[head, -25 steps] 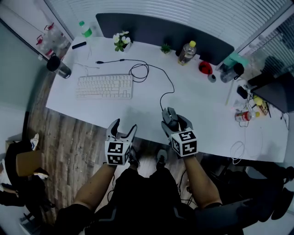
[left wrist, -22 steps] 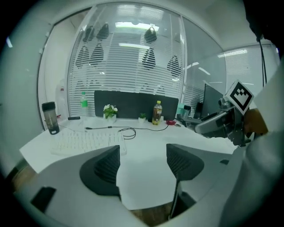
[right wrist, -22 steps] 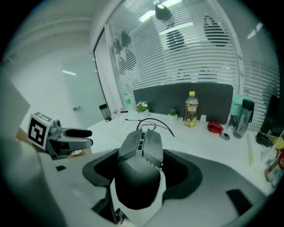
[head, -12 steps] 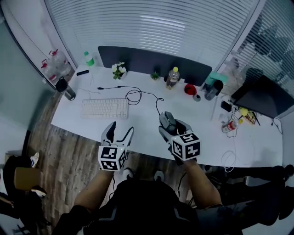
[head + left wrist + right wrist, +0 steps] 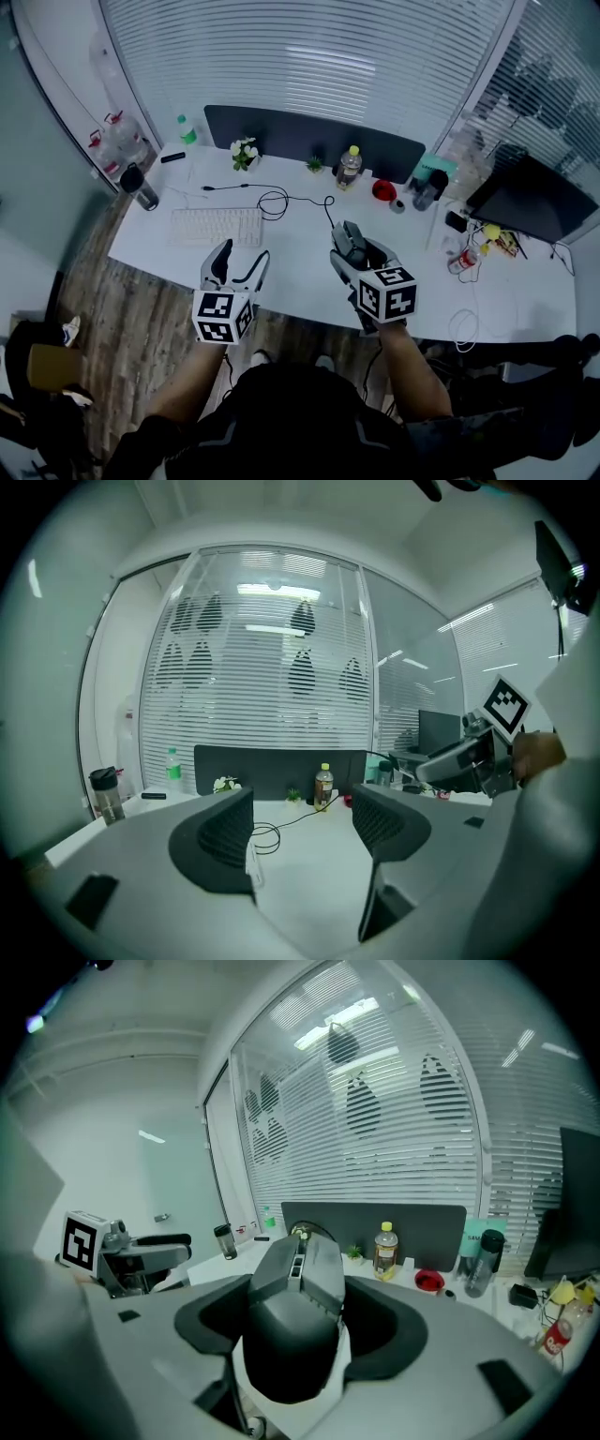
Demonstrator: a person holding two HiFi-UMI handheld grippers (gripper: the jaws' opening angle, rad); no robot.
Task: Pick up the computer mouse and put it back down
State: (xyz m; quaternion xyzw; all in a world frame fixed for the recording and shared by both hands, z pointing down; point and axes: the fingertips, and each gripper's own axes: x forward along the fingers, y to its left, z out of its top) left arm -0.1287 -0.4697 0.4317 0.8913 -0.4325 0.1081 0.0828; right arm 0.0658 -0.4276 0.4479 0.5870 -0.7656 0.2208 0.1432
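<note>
Mouse (image 5: 298,1307) is held clear of the desk (image 5: 309,286), above its near edge, with its nose pointed away from the person.

At the left, the left tongs (image 5: 242,255) are seen spread, and nothing is caught between them; only bare desk and a distant loop of cable (image 5: 279,199) show through the gap. Just beyond them a white keyboard (image 5: 216,226) lies flat and untouched. The cable is coiled behind the keyboard and is led to the right toward the mouse.

Further right, the right tongs (image 5: 356,251) are closed on the mouse: one pad is pressed against each flank, and the rear hump sits nearest the camera in the right gripper view. The buttons and wheel are left uncovered.

The mouse is judged to be light and rigid, a hard plastic shell that will not give under the pads. Its sides look smooth and curved, so some slipping is to be expected if the squeeze is relaxed. The flanks at mid-body, where it is gripped now, are judged the best place, since the shell is widest and most nearly parallel there. The cable may tug a little while the mouse is lowered, so slack should be kept.
</note>
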